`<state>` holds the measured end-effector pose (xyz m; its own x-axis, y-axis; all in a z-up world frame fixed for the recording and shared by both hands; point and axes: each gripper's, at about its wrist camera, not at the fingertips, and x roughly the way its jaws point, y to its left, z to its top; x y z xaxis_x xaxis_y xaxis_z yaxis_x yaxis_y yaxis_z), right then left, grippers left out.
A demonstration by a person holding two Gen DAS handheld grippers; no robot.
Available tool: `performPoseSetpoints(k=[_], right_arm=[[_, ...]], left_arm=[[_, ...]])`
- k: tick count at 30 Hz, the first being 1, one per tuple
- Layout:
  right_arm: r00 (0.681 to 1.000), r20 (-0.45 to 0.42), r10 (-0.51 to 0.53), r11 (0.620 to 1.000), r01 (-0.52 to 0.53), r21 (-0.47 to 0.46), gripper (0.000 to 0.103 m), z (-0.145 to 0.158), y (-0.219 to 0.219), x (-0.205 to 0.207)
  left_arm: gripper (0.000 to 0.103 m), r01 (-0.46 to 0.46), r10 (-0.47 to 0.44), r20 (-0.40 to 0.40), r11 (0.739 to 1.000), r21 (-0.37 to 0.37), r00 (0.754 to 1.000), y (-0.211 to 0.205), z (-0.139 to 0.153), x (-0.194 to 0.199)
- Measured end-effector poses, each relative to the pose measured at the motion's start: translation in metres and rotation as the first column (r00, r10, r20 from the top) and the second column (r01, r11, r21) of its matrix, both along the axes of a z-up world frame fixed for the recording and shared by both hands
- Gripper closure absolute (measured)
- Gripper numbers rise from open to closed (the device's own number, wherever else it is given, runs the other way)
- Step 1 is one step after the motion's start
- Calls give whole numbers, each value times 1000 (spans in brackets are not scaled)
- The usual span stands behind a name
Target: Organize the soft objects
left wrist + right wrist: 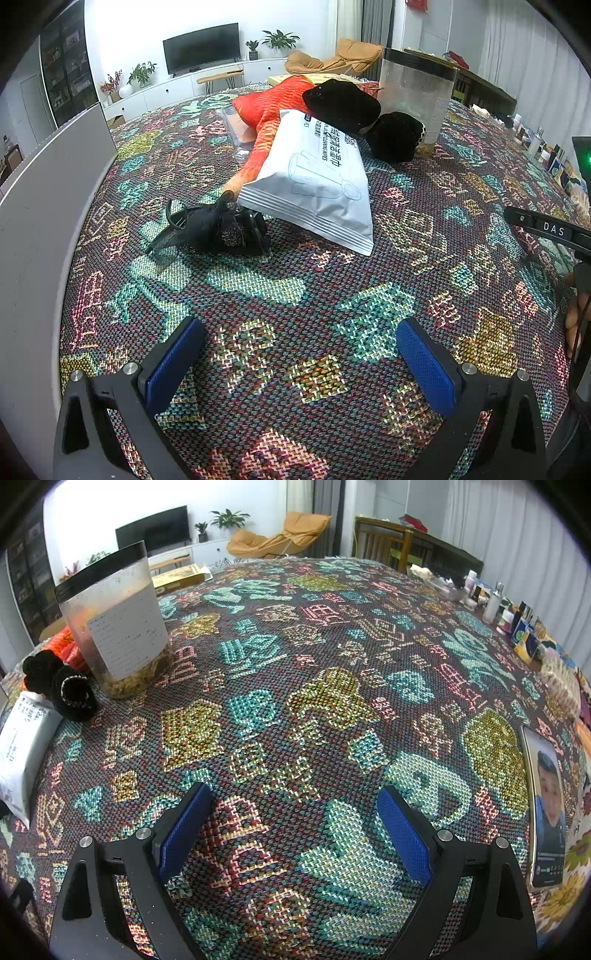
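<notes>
Blue-padded fingers of the left gripper (299, 363) stand wide apart over the woven multicoloured tablecloth (303, 295) with nothing between them; the right gripper (295, 834) is likewise spread and empty above bare cloth. Soft things lie in a heap ahead of the left gripper: a crumpled black fabric hair clip (218, 230) nearest, a white sealed plastic pouch with printed text (314, 181) leaning on an orange knitted cloth (273, 107), a black felt hat (341, 103) atop that, and a black fuzzy bundle (397, 136) touching the clear plastic canister with a black rim (415, 96). The pouch looks light, slick and puffy, likely to slide, so a pinch across its crimped end seam seems safest. The fabrics should be limp; gather a fold, not an edge.
</notes>
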<state>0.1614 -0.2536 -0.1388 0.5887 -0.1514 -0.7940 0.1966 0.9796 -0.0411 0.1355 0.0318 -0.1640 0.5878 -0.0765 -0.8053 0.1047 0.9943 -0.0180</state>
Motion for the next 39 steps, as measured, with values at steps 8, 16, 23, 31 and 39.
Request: performPoseSetpoints(k=[8,16,23,31,39], right_arm=[[1000,0,0,1000,0,2,10,0,-1,0],[1000,0,0,1000,0,1,10,0,-1,0],[1000,0,0,1000,0,3,10,0,-1,0],[1000,0,0,1000,0,3,10,0,-1,1],[1000,0,0,1000,0,4,10,0,-1,1]], left_arm=[[0,0,0,0,1000,0,1000,0,0,0],[0,0,0,0,1000,1,1000,0,0,0],[0,4,-4,-2,1000,1,1000,0,1,-1],[0,30,-31,-24,999,-42,999,3,32,1],[0,35,-35,-1,983,181,999,-34,47,88]])
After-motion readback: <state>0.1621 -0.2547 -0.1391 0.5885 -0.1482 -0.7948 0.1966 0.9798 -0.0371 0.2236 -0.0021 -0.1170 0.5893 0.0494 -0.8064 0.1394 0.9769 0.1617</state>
